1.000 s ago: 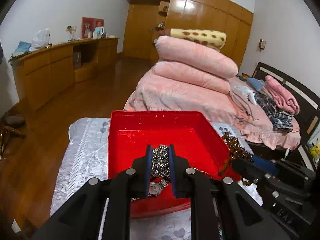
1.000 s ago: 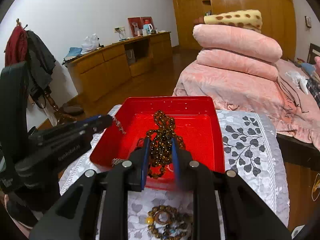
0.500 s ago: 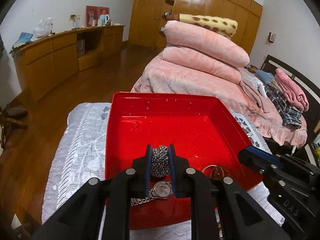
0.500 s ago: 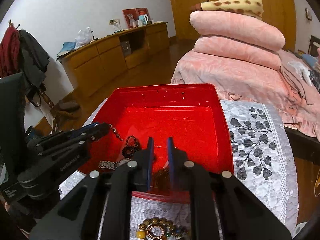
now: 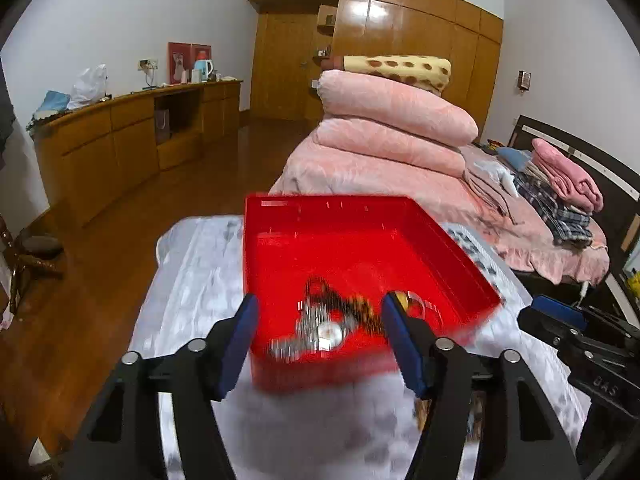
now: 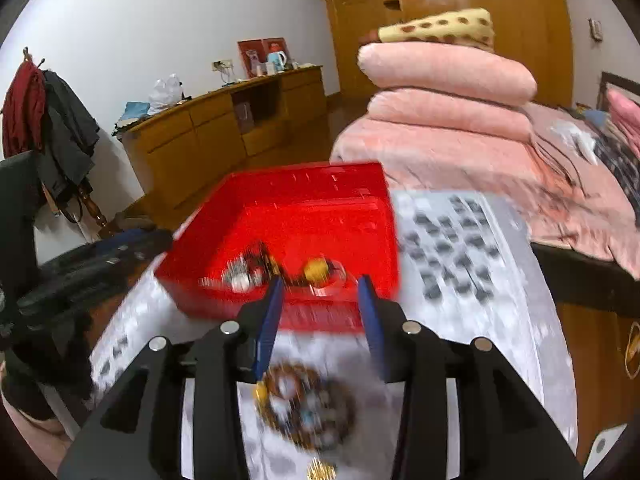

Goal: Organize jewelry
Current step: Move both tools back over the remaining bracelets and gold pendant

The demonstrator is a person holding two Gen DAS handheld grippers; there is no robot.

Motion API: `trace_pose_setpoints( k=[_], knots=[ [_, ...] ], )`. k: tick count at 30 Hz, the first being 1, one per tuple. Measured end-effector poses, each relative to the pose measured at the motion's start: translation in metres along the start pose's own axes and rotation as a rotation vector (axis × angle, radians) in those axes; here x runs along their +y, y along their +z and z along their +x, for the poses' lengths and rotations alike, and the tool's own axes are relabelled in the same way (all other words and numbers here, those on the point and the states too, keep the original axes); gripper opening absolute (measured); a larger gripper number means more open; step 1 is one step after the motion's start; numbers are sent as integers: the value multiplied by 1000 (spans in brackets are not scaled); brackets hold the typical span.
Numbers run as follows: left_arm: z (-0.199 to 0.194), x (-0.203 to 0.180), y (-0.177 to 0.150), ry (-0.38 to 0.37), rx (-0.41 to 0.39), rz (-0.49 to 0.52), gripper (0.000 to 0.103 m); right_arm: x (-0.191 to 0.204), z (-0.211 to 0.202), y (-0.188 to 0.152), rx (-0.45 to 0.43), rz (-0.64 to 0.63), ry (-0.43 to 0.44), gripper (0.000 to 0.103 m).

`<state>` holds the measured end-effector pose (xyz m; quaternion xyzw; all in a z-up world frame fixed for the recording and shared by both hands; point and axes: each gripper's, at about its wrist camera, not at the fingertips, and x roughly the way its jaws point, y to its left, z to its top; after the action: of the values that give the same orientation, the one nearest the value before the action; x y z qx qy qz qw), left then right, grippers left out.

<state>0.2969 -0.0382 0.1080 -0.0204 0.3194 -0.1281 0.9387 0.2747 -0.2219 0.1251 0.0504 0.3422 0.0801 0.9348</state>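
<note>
1. Jewelry: a silver metal-link watch [image 5: 326, 332] and dark beaded strands [image 6: 272, 266] lie heaped in the shiny red plastic tray's [image 5: 344, 216] near end; a brown beaded bracelet [image 6: 306, 408] waits on the grey patterned cloth [image 6: 460, 240].
2. Left gripper [image 5: 318, 334] and right gripper [image 6: 320, 316] have just been opening; both are empty.
3. The chains look limp, slippery and tangle-prone; pinch a bunched section.

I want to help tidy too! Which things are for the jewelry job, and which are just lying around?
For the job:
red tray
watch
beaded bracelet
left gripper
right gripper

Just lying around:
pink quilts
coats
kettle
</note>
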Motion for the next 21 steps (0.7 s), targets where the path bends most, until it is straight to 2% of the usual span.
trace_pose_setpoints(
  k=[5,11,17,21],
  knots=[
    [-17,-6,-41,14,42,13,70,-13,-22,-50,33,38,-37,39],
    [-22,-10,-79,36,100,-20,71,-10,-27,-95,91,38,-77,39],
    [-23,-19,-101,45,137,-20,71,4,-15,-119,159,31,-65,39],
    [-25,-21,-112,44,147,-9,75,10,-8,-123,184,25,-80,39]
  ],
)
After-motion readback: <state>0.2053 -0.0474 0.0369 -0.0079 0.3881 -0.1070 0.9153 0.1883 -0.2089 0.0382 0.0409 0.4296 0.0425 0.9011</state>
